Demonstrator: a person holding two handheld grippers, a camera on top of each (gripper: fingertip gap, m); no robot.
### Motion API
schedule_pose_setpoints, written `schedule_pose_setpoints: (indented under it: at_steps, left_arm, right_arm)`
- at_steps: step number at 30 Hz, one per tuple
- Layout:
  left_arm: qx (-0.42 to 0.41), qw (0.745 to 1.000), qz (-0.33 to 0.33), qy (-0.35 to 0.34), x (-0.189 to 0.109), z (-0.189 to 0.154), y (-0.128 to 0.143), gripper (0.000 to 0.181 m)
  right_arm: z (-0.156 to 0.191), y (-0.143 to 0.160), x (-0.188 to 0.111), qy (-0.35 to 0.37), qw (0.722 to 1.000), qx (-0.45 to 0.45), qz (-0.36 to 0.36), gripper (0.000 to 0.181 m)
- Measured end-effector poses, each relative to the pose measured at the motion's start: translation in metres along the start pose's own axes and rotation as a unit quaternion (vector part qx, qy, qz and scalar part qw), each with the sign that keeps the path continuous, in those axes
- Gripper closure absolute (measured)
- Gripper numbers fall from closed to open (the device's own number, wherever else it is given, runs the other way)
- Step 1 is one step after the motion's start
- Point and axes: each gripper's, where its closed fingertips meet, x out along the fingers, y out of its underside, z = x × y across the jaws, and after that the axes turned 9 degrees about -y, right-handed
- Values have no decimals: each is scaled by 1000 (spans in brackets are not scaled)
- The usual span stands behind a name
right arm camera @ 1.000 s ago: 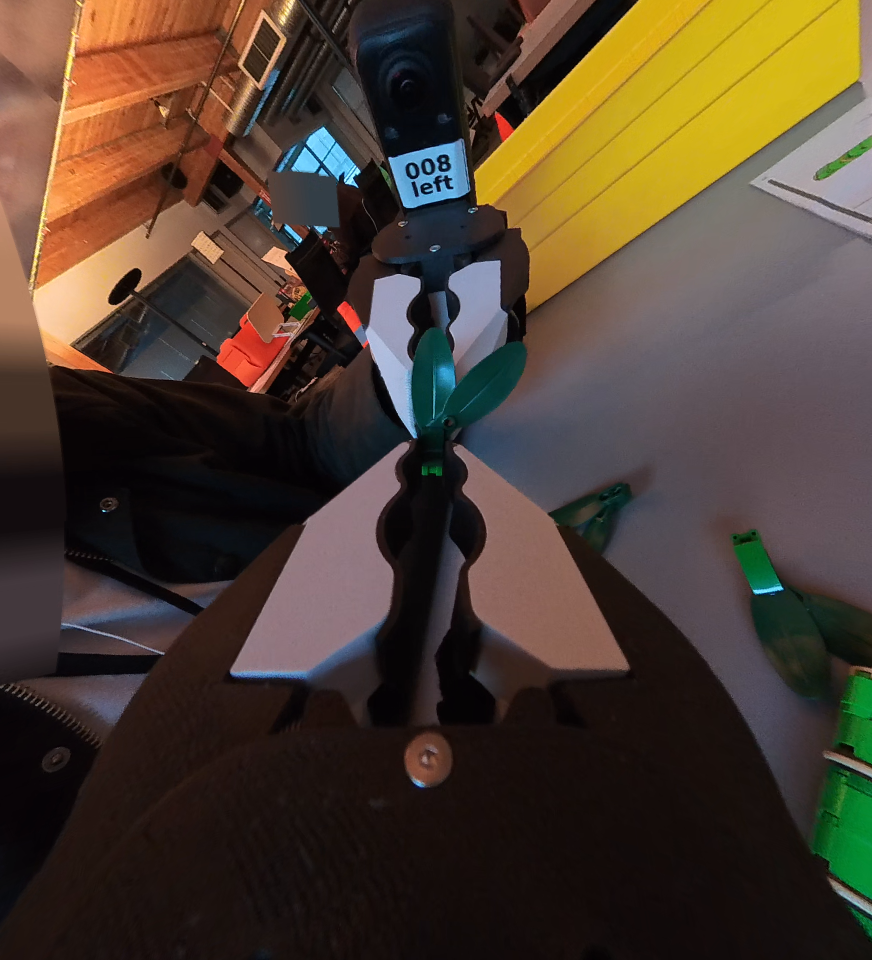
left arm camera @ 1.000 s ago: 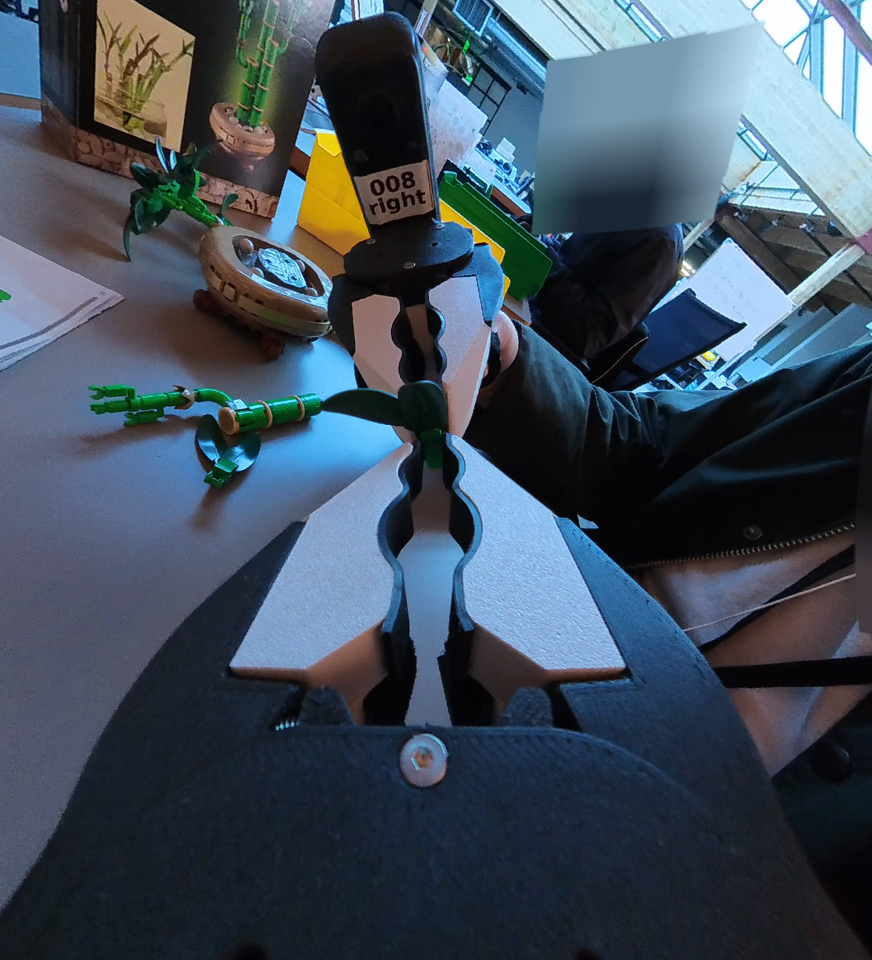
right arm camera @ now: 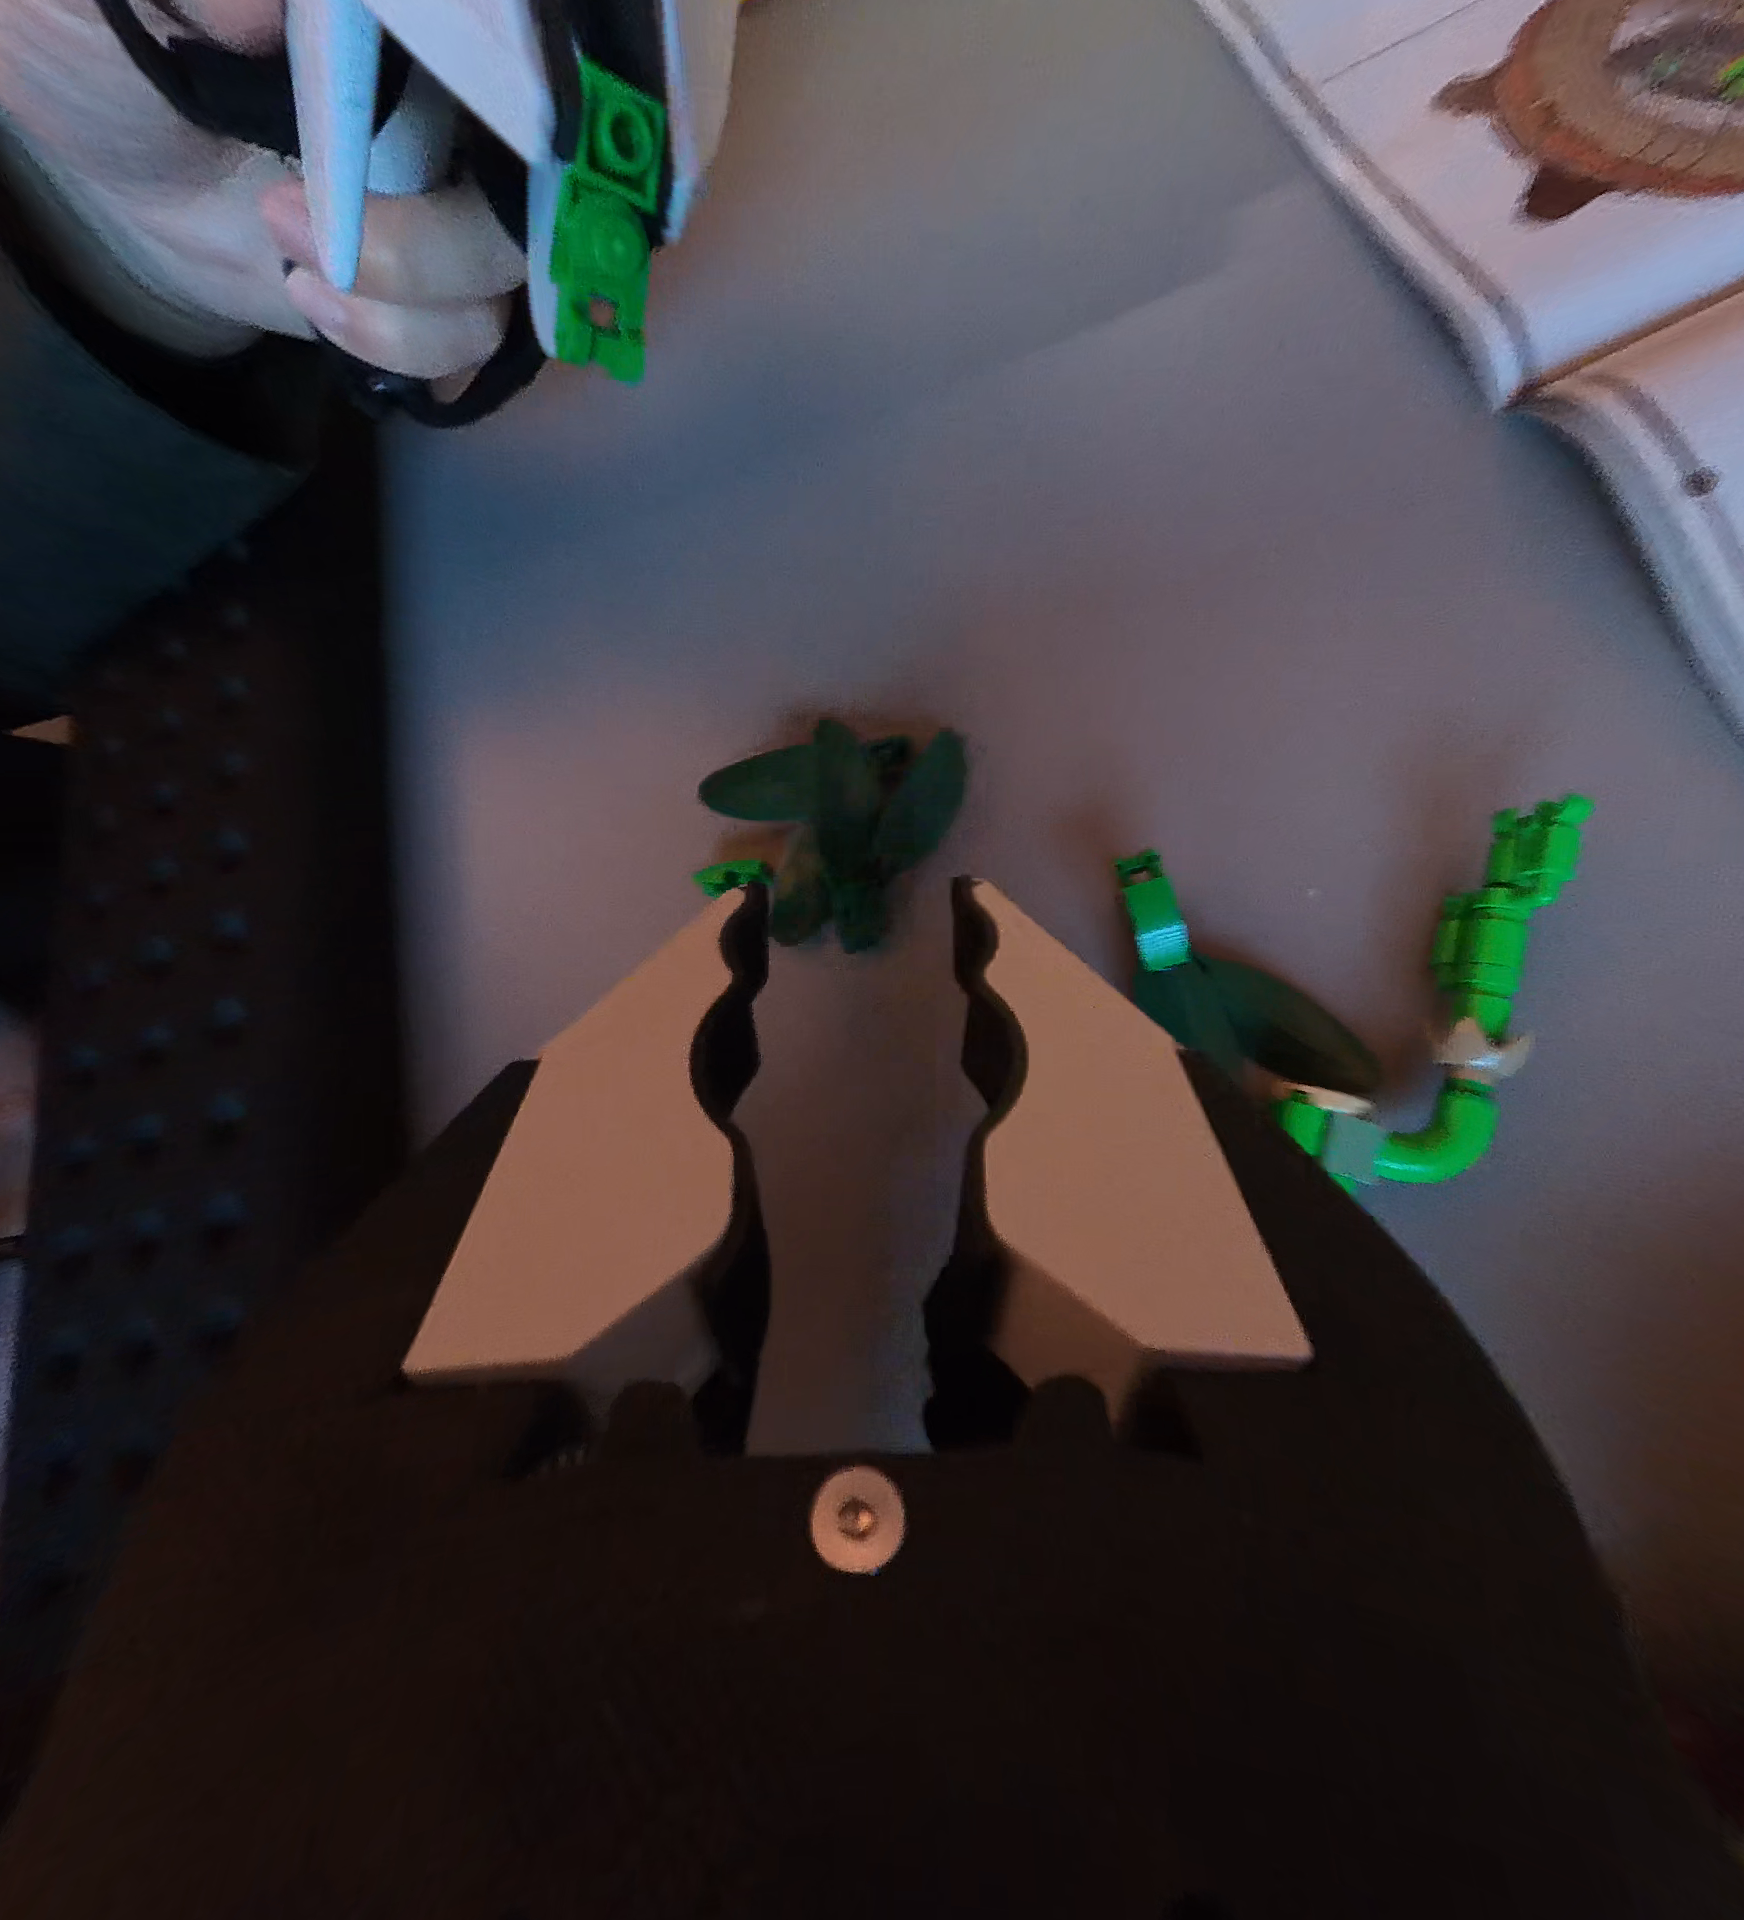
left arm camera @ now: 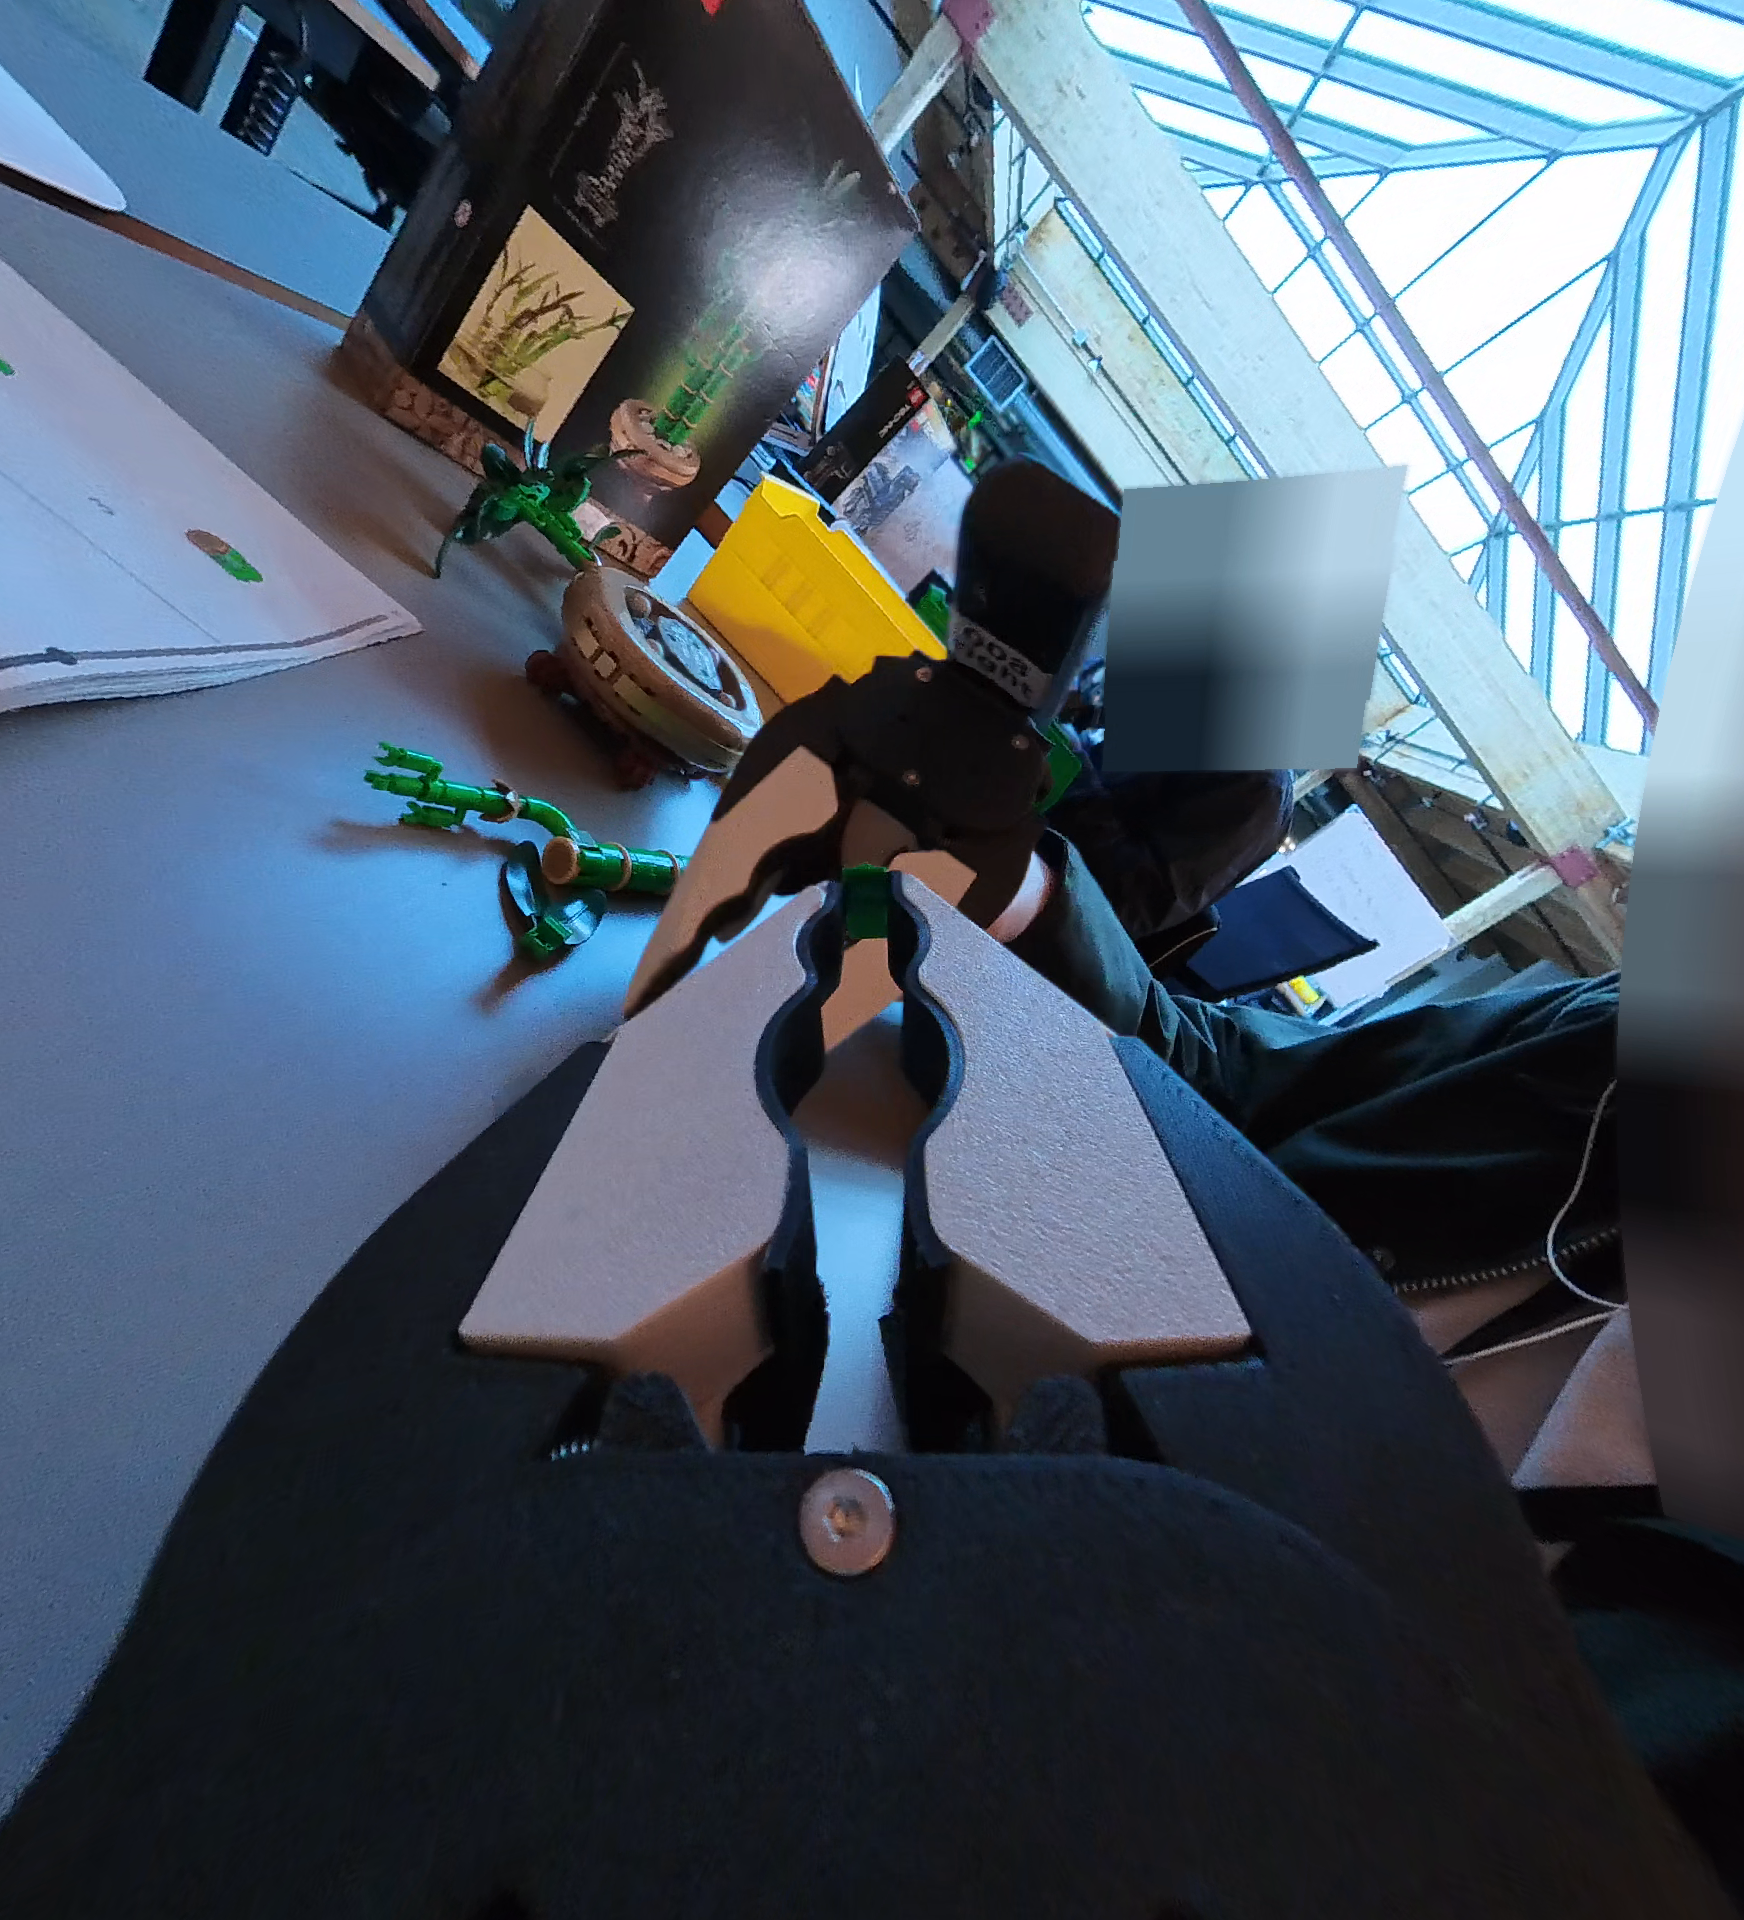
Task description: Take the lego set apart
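So this teardown looks maybe halfway, going by what's lying around. Closest in the left wrist view, the left gripper (left arm camera: pixel 863 914) has its jaws clamped on one small bright green piece (left arm camera: pixel 865 902) at the frame centre; the right wrist view shows that same piece at upper left, pinched at the fingertips. The right gripper (right arm camera: pixel 860 904) has its jaws apart with nothing between them, hovering over a little pile of dark green leaves (right arm camera: pixel 842 821) on the grey table (right arm camera: pixel 1159 582). It's too blurry to count them.

Right of that pile: one leaf on a clip (right arm camera: pixel 1221 987) and one bent bamboo stalk (right arm camera: pixel 1470 997), both loose.

Further back in the left view, one round pot base (left arm camera: pixel 655 675) still has one leafy stalk (left arm camera: pixel 535 504) beside it, so that bit looks undone. Behind: one set box (left arm camera: pixel 629 270), one yellow bin (left arm camera: pixel 806 603), and an open instruction booklet (left arm camera: pixel 120 540) at left.
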Motion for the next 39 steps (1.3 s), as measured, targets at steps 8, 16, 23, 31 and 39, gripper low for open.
schedule_pose_setpoints:
  at_steps: [8, 16, 23, 31, 39]
  left_arm:
    - [-28, 999, 0, -24, 10, 10, 5, 175]
    - [-31, 999, 4, -28, 18, 10, 7, 175]
    - [-32, 999, -5, -44, 18, 14, 5, 176]
    - [-31, 998, -17, -52, 19, 16, 2, 176]
    - [-33, 998, -11, -54, 19, 17, 4, 176]
  right_arm:
    - [20, -72, -36, 176, 942, -260, -119, 154]
    - [12, -64, -23, 204, 940, -264, -76, 179]
    - [7, -65, -21, 217, 941, -247, -78, 179]
    - [2, -66, -21, 214, 946, -223, -97, 173]
    - [1, -66, -20, 221, 945, -224, -93, 177]
